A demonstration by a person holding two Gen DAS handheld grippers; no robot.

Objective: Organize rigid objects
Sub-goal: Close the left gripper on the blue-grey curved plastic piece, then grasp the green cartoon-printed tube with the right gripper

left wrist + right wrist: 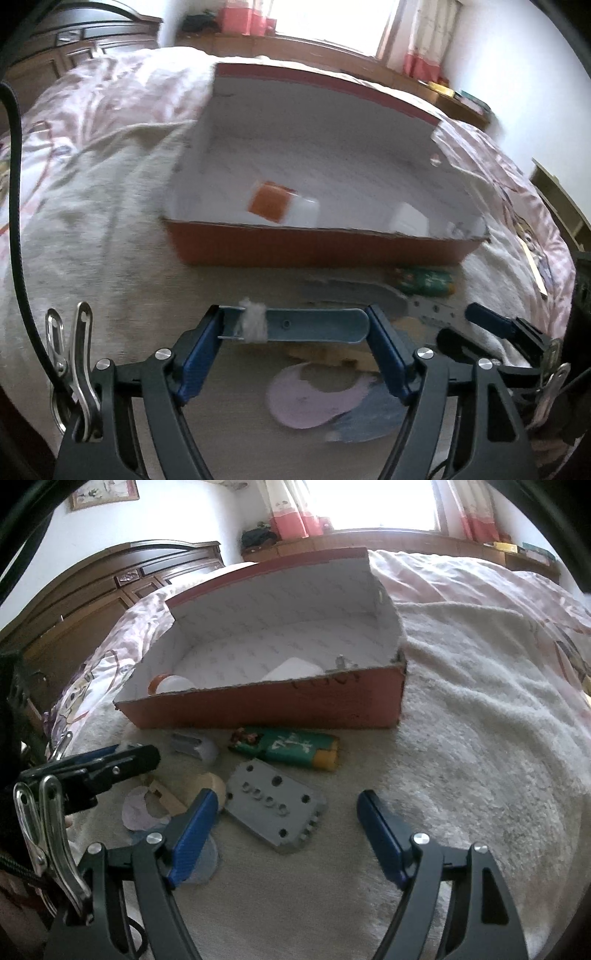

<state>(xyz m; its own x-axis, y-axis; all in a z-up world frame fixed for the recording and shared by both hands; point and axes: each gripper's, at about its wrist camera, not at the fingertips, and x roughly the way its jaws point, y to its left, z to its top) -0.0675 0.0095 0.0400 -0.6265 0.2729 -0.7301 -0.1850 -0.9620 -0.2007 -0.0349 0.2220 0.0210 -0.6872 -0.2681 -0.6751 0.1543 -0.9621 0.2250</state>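
My left gripper (295, 328) is shut on a flat blue-grey plastic piece (314, 325) with white fluff on it, held above the bed in front of the red cardboard box (317, 247). The box holds an orange-capped white bottle (280, 206) and a white block (408, 218). My right gripper (288, 812) is open and empty over a grey perforated plate (275, 805). A green and yellow packet (291, 747) lies by the box (266, 705). The left gripper (110, 760) shows at the left of the right wrist view.
A wooden piece (201, 788), a pink flat shape (310, 398) and a blue-grey flat shape (369, 417) lie on the white blanket (480, 738). A wooden headboard (110, 579) stands at the back left and a window ledge (332, 51) behind.
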